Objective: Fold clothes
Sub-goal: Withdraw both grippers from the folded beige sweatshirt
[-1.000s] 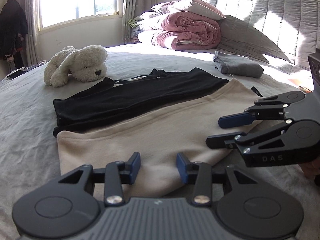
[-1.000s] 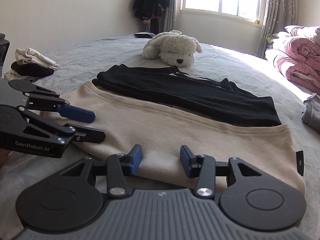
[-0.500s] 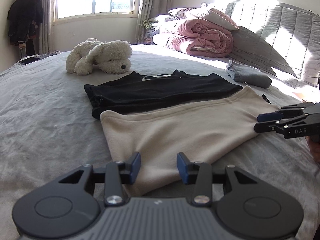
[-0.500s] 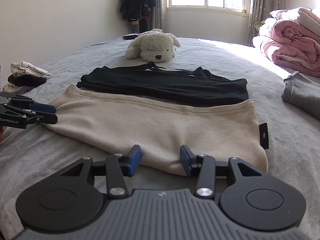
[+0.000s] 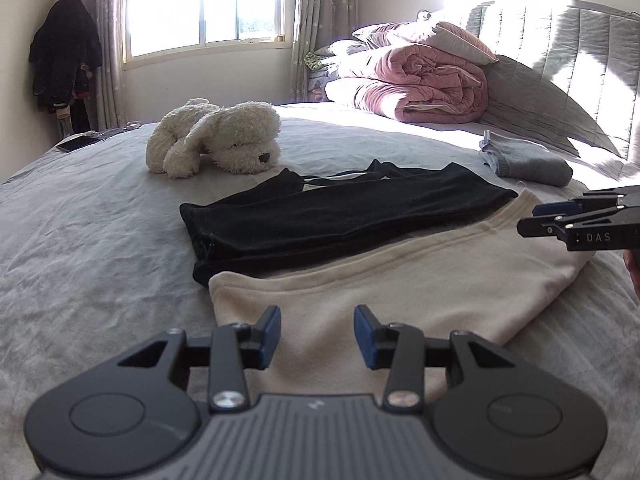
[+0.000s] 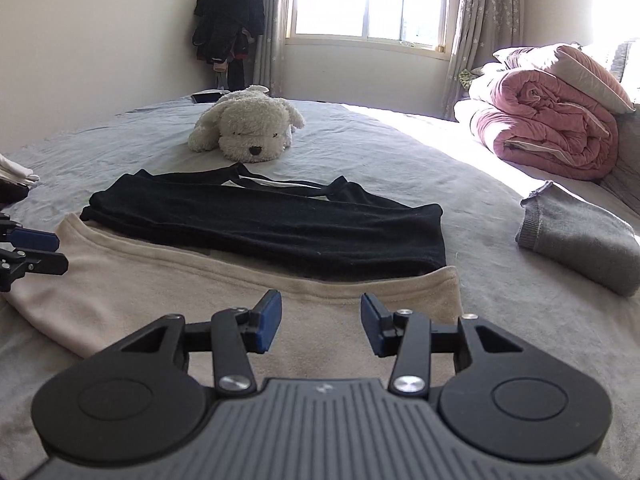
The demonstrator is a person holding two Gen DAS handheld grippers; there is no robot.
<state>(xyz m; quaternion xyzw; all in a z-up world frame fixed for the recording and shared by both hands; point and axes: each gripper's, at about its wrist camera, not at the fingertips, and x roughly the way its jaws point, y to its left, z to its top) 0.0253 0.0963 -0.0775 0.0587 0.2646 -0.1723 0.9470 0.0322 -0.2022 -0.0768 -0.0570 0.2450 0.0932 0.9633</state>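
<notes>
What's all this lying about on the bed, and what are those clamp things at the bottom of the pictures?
Beige fleece garment: one, beige, flat on the grey bedsheet, nearest the cameras.
Black strappy garment: one, black, folded long, just behind the beige one.
White plush dog: one, cream-white, behind the black garment.
Grey folded knit: one, grey, right side of the bed.
Pink rolled quilt: one, pink, by the headboard, under a pillow.
Dark hanging coats: a bunch, black, corner by the window.
Phone: one, dark, far bed edge.
Left tongs: one, black with blue pads, open over the beige garment.
Right tongs: one, same, open.
</notes>
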